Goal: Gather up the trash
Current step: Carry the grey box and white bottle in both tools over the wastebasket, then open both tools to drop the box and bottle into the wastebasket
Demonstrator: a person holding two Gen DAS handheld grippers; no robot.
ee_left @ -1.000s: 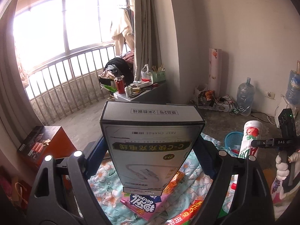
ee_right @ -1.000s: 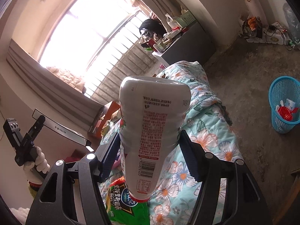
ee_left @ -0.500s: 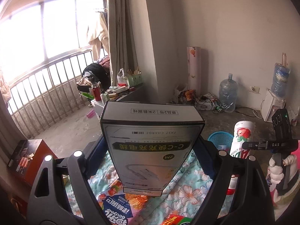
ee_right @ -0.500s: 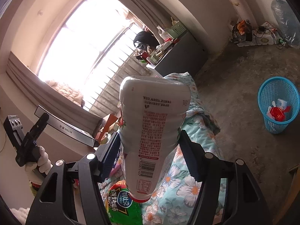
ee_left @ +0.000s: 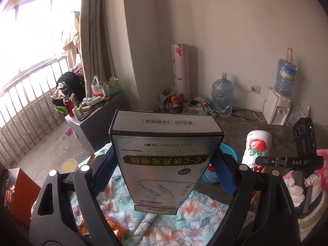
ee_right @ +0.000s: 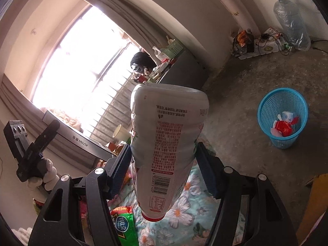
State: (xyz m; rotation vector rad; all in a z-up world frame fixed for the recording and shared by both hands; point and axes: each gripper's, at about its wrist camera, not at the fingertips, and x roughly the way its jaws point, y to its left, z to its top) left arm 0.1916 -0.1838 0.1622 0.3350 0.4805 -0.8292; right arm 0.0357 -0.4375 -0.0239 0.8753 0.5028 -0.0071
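Observation:
My left gripper (ee_left: pixel 166 170) is shut on a grey charging-cable box (ee_left: pixel 164 164) and holds it above the flowered bedspread (ee_left: pixel 174 221). My right gripper (ee_right: pixel 164 172) is shut on a white strawberry drink bottle (ee_right: pixel 166 143), held upside down with its red cap low. The bottle also shows in the left wrist view (ee_left: pixel 256 149), at the right. The blue trash basket (ee_right: pixel 284 116) stands on the concrete floor to the right of the bed, with red and white wrappers inside. In the left wrist view the basket (ee_left: pixel 211 176) is mostly hidden behind the box.
Snack wrappers (ee_right: pixel 123 225) lie on the bedspread (ee_right: pixel 184 215) below the grippers. A dark cabinet (ee_left: pixel 92 127) with clutter stands by the railed window. Water jugs (ee_left: pixel 222 96), a water dispenser (ee_left: pixel 277 110) and a roll (ee_left: pixel 180 69) line the far wall.
Both grippers have swung to the right with their loads still held. The far wall and the blue basket have come more into view, and the window has slid left.

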